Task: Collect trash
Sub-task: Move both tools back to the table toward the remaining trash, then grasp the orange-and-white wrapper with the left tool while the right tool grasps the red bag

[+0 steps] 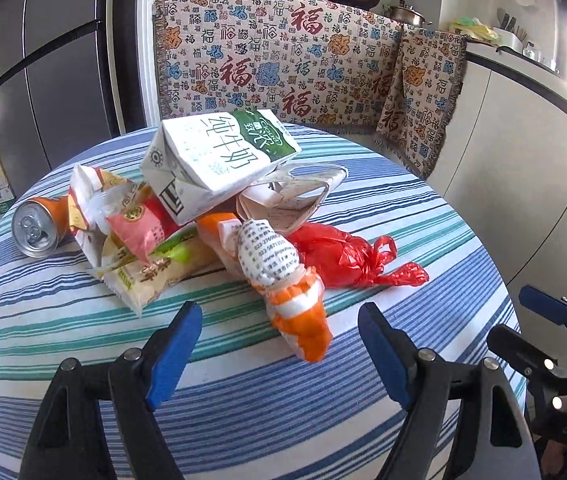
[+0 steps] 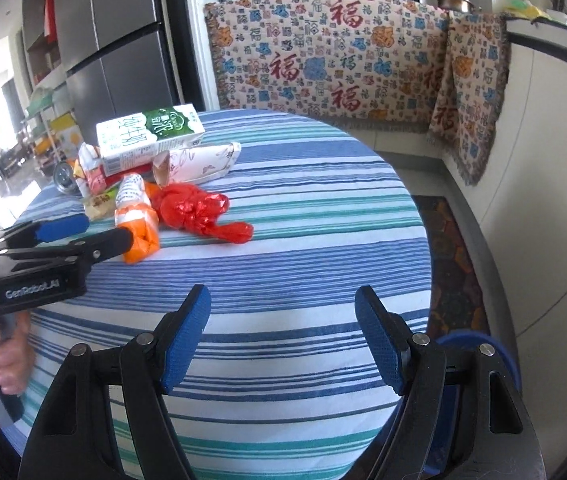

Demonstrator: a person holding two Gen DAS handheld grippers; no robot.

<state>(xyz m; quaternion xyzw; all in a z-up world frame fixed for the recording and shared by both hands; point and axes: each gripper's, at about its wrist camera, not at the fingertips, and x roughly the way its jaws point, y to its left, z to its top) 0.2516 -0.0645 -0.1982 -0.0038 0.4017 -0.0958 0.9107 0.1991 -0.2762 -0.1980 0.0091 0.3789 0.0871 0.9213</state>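
Both the left tool [image 1: 279,356] and right tool [image 2: 283,344] hang released over the counter [image 2: 303,240], near the milk carton [image 1: 219,156].

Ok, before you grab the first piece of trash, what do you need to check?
1. Left tool open: ok.
2. Right tool open: ok.
3. Orange-and-white wrapper right ahead of the left tool, nothing on top of its near end: ok.
4. Milk carton steady on the pile: not ok, it leans on other trash.
5. Can lying on its side, might roll: cannot tell.
6. Bin to drop trash in: cannot tell, only a blue rim by the table.
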